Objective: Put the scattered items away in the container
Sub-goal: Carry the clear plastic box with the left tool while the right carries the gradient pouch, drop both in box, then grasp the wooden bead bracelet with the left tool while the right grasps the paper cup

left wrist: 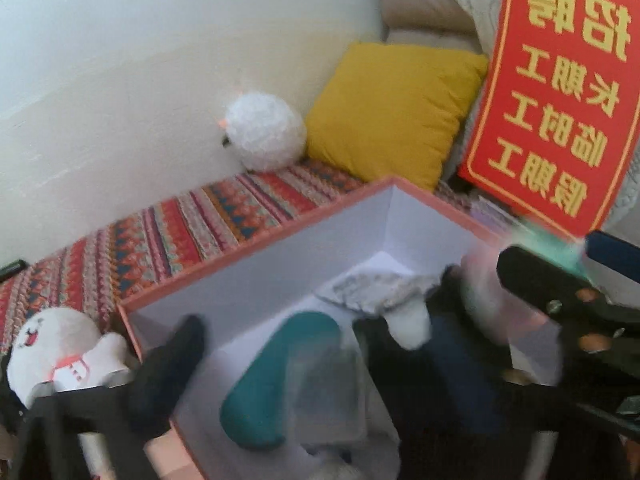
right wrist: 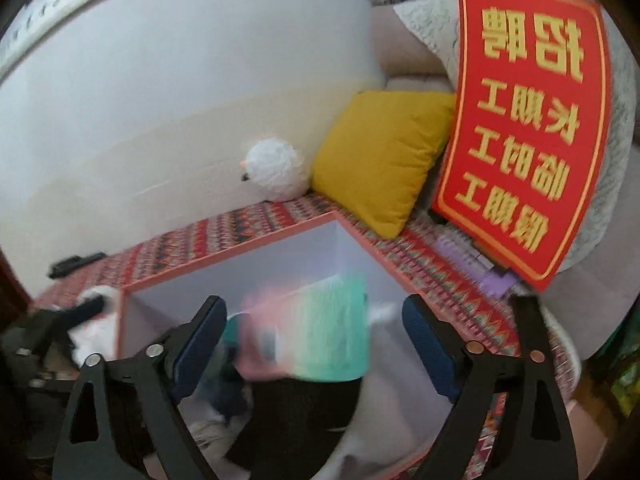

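A salmon-rimmed box with white walls sits on the patterned bedspread. Inside lie a teal case, a clear plastic piece, a grey cloth and a white sock. My left gripper stands open over the box's near left corner, nothing pinched. My right gripper is open above the box. A blurred pink and green item hangs between its blue pads without touching either. A white plush toy lies outside the box's left wall.
A round white fluffy toy and a yellow cushion rest against the wall behind the box. A red sign leans at the right, over a purple keyboard. A black remote lies far left.
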Tool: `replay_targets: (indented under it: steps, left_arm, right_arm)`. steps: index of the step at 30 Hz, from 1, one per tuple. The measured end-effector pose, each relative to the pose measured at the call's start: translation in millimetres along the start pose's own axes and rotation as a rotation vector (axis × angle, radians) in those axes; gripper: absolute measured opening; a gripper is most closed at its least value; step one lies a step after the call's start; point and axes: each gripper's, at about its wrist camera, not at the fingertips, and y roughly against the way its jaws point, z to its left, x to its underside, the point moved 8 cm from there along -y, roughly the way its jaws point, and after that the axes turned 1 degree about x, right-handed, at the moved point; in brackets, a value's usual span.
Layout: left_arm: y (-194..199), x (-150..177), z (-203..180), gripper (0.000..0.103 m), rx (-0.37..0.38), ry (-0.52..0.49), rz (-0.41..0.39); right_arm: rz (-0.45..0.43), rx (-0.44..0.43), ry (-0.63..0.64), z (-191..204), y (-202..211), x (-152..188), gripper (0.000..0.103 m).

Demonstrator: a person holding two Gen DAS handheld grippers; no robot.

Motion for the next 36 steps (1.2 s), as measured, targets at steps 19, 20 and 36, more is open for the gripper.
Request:
replay_targets:
  steps: [19, 20, 36]
  left_arm:
    - [140.8, 27.4, 21.6, 0.100, -0.021, 0.035, -0.085]
    - [151.8, 31.4, 23.7, 0.100, -0.023, 0.038, -0.091]
    - [243.7, 139.5, 160.1, 0.101, -0.246, 0.178, -0.073]
  right_arm:
    - [-0.054, -0.040, -0.022, 27.3, 146.4, 30.9, 0.100]
    - [-0.058, -0.048, -0.018, 32.5, 157.1, 35.1, 0.100]
    - [0.045, -0.273, 0.147, 200.8, 194.4, 119.7, 0.101]
